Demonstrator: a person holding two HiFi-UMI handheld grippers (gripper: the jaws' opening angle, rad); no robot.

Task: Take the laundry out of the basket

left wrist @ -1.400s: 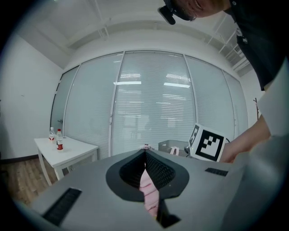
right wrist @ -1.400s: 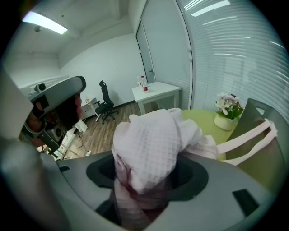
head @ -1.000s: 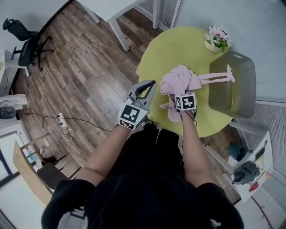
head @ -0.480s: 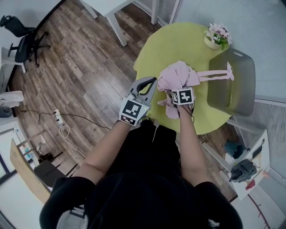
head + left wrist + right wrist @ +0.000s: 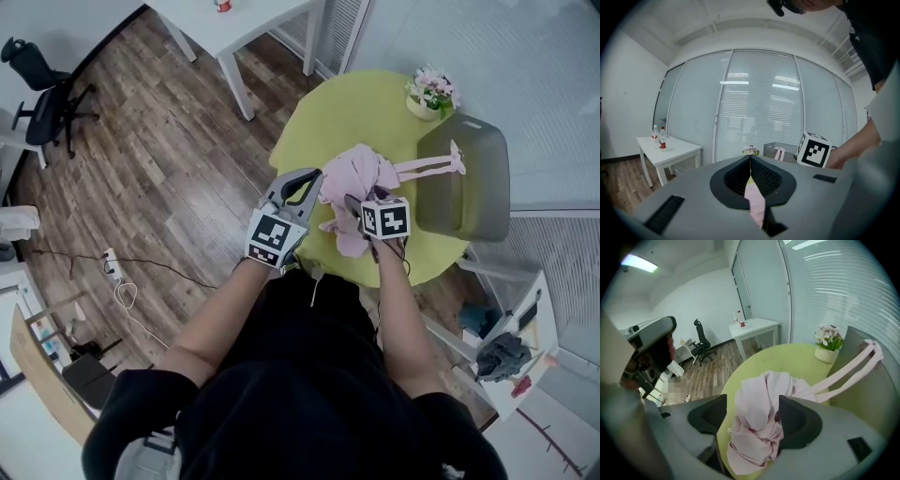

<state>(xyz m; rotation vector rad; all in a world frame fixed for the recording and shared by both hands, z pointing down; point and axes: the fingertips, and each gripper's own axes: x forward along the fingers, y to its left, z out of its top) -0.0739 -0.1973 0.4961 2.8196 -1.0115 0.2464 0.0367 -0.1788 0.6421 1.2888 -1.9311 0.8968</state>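
A crumpled pink garment (image 5: 352,176) lies on the round yellow-green table (image 5: 356,103), and its long strap (image 5: 427,166) reaches over the rim of the grey basket (image 5: 464,178) at the right. In the right gripper view the garment (image 5: 761,413) sits between the jaws of my right gripper (image 5: 752,401), which are opening; the pads do not press on it. My right gripper (image 5: 361,204) hovers over the garment's near side. My left gripper (image 5: 314,175) is shut with nothing held, its tip at the garment's left edge; the left gripper view shows the jaws (image 5: 750,158) meeting.
A small pot of flowers (image 5: 427,94) stands on the table's far side beside the basket. A white table (image 5: 234,28) with two bottles (image 5: 658,136) stands beyond, over wood floor. An office chair (image 5: 37,84) is at the far left. Glass walls with blinds lie behind the table.
My right gripper has drawn back a little toward me over the garment's near side. The left gripper stays shut beside the garment. The view has shifted slightly.
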